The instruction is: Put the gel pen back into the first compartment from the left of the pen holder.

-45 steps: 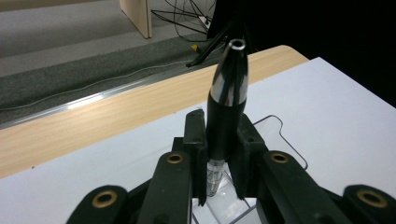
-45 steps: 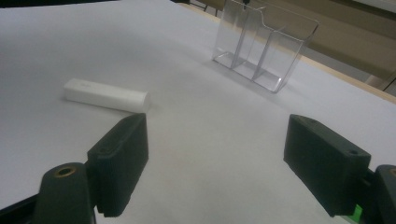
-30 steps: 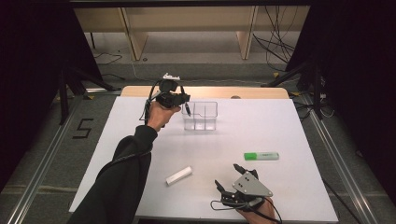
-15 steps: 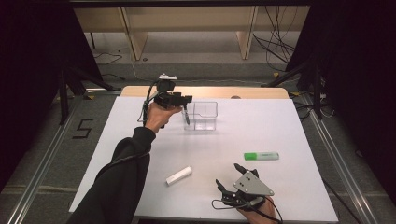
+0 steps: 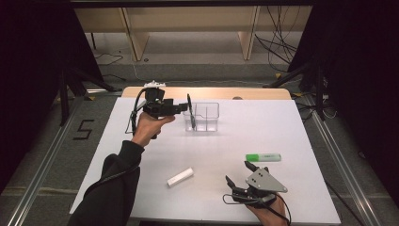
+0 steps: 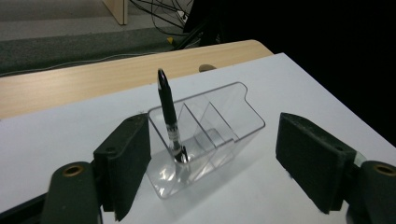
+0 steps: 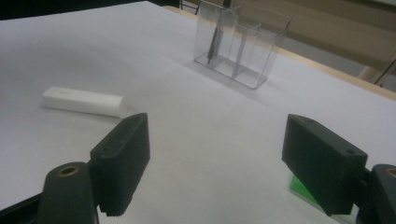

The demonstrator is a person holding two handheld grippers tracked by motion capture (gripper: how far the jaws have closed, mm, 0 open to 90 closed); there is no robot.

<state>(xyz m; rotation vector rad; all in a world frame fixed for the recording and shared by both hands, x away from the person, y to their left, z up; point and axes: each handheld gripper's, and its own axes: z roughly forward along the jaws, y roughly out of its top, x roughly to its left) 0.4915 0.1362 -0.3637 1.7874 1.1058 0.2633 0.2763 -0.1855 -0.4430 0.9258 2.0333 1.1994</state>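
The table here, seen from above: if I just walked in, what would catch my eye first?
Probably the clear plastic organizer near the far edge of the white table, with a black pen standing upright in one end compartment. The left tool hangs open right beside it. Nearer the person, a green highlighter and a white stick lie flat on the table, close to the open right tool.

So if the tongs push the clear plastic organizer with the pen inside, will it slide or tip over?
The organizer looks thin-walled, so probably light; on the smooth white table it would likely slide. Its base seems broad, so a low push should not tip it; a push near the rim might. The black pen leans loose in an end compartment and may rattle or shift.
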